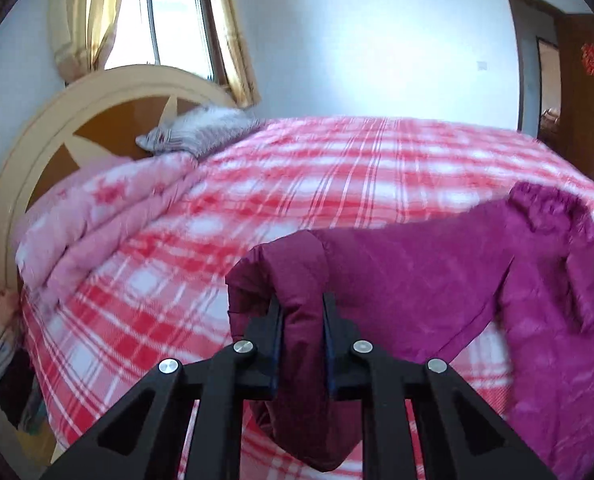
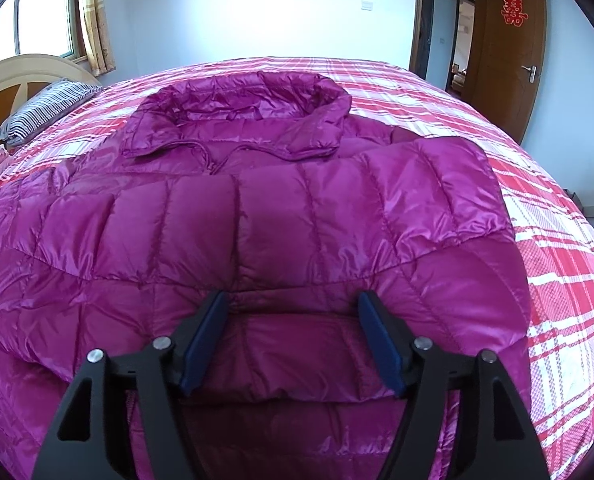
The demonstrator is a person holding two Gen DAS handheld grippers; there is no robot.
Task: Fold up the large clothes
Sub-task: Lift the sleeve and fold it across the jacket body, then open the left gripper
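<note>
**Magenta down jacket on the bed, one end lifted by the left gripper**

The magenta quilted jacket (image 2: 257, 216) lies spread on the bed (image 2: 557, 264), which is covered by a red-and-white plaid sheet. Its collar (image 2: 241, 116) points toward the far edge of the bed, and a quilted panel is folded across the body below it. In the left wrist view, a darker sleeve end (image 1: 297, 280) of the jacket is raised off the sheet, and the rest of the garment trails down to the right onto the bed.

The left gripper (image 1: 303, 312) has its fingers (image 1: 275, 320) clenched on that sleeve end, with fabric bulging above and hanging below them. The right gripper (image 2: 293, 320) stands with its fingers (image 2: 207, 336) spread wide just over the near part of the jacket, grasping nothing.

A striped pillow (image 2: 45, 112) sits at the head corner of the bed, against the curved headboard (image 1: 57, 128); a pink folded quilt (image 1: 109, 216) lies along that end. A window with yellow curtains (image 1: 81, 12) is behind, and a brown door (image 2: 509, 40) with a red paper ornament stands open on the right.
</note>
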